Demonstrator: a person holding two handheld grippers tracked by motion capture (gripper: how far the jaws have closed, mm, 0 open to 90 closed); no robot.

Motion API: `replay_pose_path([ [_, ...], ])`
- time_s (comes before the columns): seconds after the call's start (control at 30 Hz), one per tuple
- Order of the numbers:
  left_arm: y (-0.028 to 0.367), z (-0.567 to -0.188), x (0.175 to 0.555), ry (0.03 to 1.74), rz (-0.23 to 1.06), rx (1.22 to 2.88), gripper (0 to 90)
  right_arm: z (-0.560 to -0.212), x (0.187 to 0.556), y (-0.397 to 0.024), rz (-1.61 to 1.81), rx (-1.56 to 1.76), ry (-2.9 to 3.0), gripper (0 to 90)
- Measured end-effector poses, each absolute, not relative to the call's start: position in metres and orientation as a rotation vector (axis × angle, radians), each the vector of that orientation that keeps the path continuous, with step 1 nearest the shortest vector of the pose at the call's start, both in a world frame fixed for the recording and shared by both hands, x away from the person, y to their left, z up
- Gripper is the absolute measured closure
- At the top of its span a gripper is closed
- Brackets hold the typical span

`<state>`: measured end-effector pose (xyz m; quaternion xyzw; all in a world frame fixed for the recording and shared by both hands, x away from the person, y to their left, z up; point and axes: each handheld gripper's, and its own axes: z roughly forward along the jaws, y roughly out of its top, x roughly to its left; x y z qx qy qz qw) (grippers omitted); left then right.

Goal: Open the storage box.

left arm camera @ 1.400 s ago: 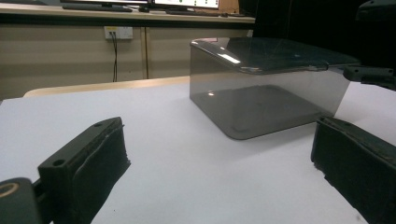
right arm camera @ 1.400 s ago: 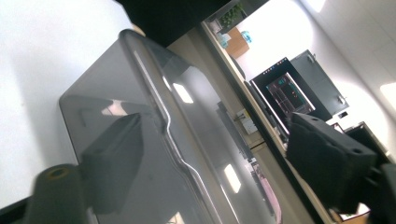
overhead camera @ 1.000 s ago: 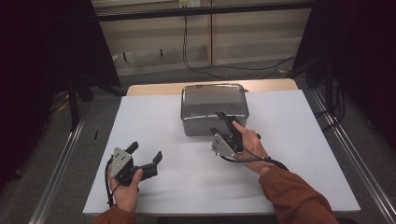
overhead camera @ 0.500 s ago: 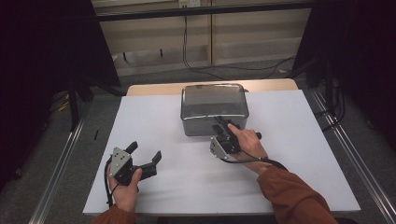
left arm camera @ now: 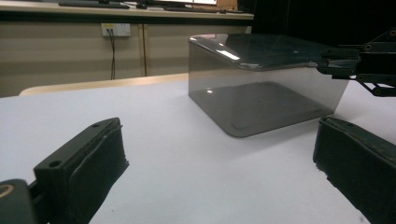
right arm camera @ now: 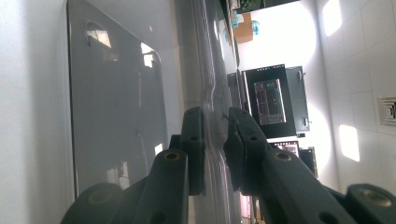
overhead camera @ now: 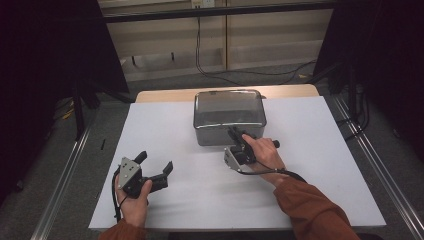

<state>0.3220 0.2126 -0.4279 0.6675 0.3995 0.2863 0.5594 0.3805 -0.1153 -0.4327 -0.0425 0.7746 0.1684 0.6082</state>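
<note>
Smoky translucent plastic box (overhead camera: 229,116) – rounded corners, right hand-held gripper (overhead camera: 234,134) just clamped on its glossy rim, left hand-held gripper (overhead camera: 155,166) apart.

The box (overhead camera: 229,116) I'm working on is a smoky, see-through grey plastic tub with rounded corners and a glossy rim. It sits upright and open-topped at the far middle of my white surface (overhead camera: 310,165), its near wall facing me.
</note>
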Motion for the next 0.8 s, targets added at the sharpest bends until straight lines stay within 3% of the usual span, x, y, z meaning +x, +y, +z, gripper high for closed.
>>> replay_pose_path([
  [0.8,0.204,-0.431,0.337,0.893,0.564,1.630,5.5,-0.427,0.381,-0.115,0.385,-0.098,1.794,78.5],
])
